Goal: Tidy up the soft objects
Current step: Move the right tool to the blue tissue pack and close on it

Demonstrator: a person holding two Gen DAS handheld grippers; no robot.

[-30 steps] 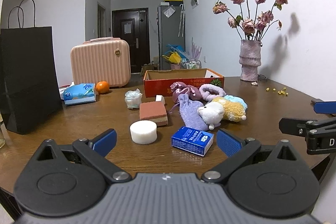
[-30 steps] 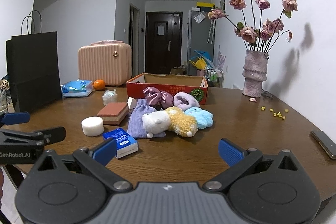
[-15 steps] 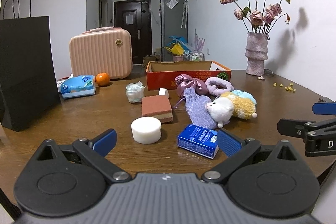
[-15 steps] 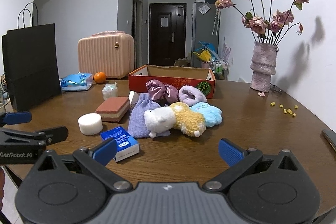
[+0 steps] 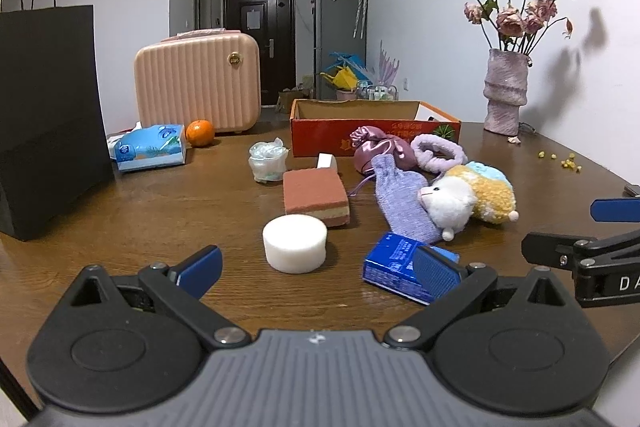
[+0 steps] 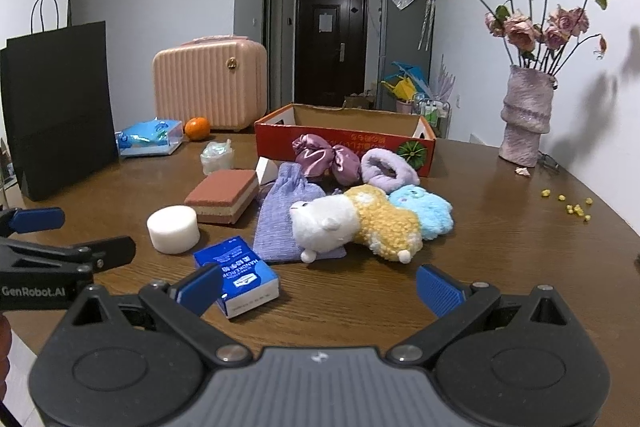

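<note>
While both hover empty over the table's (image 6: 500, 227) near edge:
Left gripper (image 5: 316, 265): jaws apart, puck (image 5: 295, 244) between.
Right gripper (image 6: 320, 289): jaws apart, plush (image 6: 324, 223) just beyond.

You cannot see inside the red cardboard box (image 6: 344, 137); its front wall hides the bottom. The purple pouch (image 6: 286, 215) is partly hidden under the white plush toy (image 6: 324, 223). The blue plush toy (image 6: 424, 207) is half hidden behind the yellow plush toy (image 6: 384, 219). In the left wrist view, your left gripper's right fingertip (image 5: 436, 273) covers a corner of the blue tissue pack (image 5: 394, 261). The black paper bag (image 5: 44, 115) is cut off at the picture's left edge. The small yellow bits (image 6: 572, 205) on the table are too tiny to tell what they are.
</note>
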